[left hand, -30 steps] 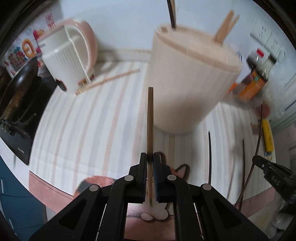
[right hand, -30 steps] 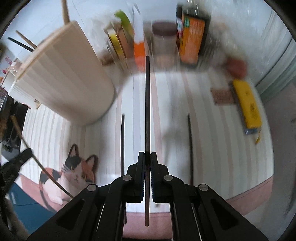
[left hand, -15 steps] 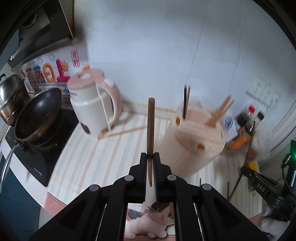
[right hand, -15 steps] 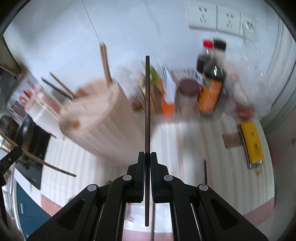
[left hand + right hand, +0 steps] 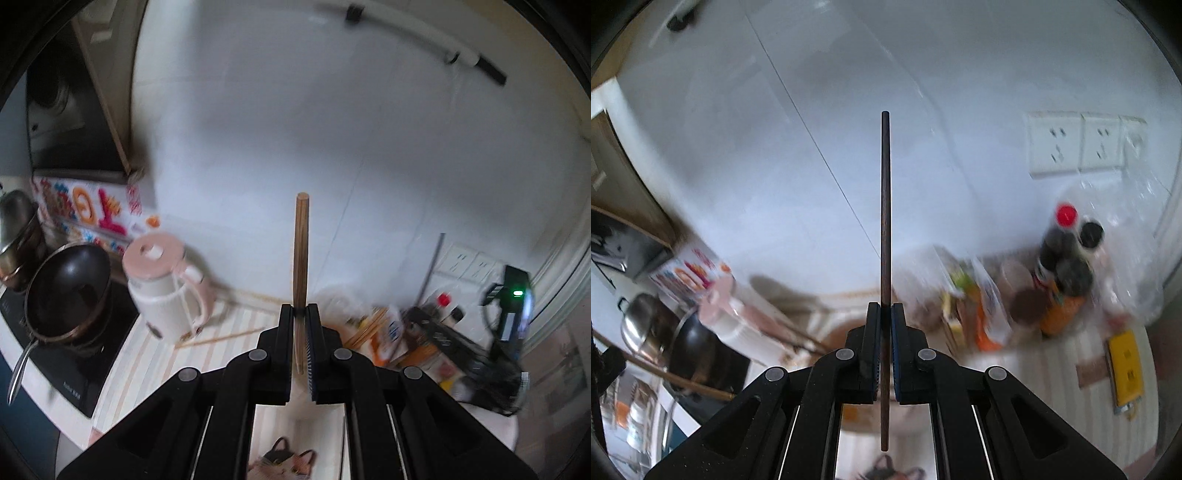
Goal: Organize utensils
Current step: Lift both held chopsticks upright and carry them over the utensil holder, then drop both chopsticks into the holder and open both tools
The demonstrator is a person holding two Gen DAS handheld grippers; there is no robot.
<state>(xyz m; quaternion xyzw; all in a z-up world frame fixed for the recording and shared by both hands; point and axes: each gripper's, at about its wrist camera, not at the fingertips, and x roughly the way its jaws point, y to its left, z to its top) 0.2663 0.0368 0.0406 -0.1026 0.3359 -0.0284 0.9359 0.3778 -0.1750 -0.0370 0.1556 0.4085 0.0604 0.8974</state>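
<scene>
Chopsticks clamped, one per claw: light wooden chopstick (image 5: 301,258) in left claw (image 5: 302,332), dark chopstick (image 5: 885,240) in right claw (image 5: 884,332), both raised above desk (image 5: 155,369). Keep grip firm; align tips over holder before lowering. Long axes parallel to fingers, pointing forward.

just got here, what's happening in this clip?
A person is sorting chopsticks on a kitchen counter with two handheld grippers. The left gripper is shut on a light wooden chopstick; the right gripper is shut on a dark chopstick. Both are held up in the air, facing the white wall. One more light chopstick lies on the striped mat by the pink kettle.
</scene>
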